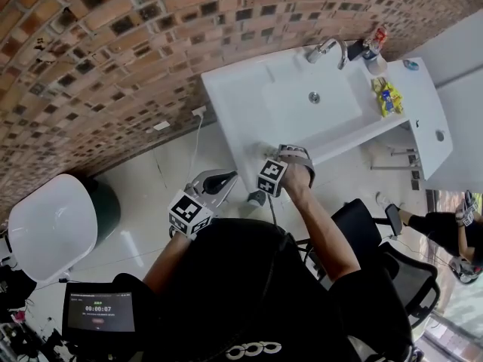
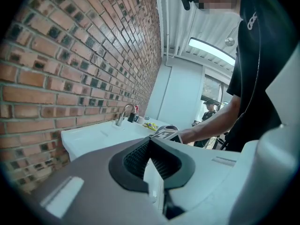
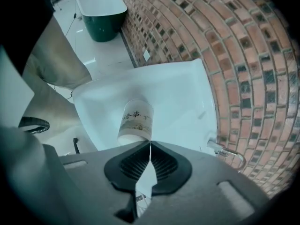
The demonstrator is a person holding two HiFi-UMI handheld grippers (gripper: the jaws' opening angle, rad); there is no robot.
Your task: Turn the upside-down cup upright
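1. The right gripper (image 3: 150, 143) is pinching the paper cup (image 3: 135, 121) by its thin wall, with its jaws pressed almost together.
2. The cup is sticking out just beyond the jaw tips, its wide end at the tips and its narrow end pointing away.
3. The white sink counter (image 3: 183, 95) is lying beyond the cup, and the faucet (image 3: 228, 153) is sitting to this gripper's right.
4. The left gripper (image 2: 150, 140) is hovering with its jaws pressed together on nothing, the counter lying ahead of it.
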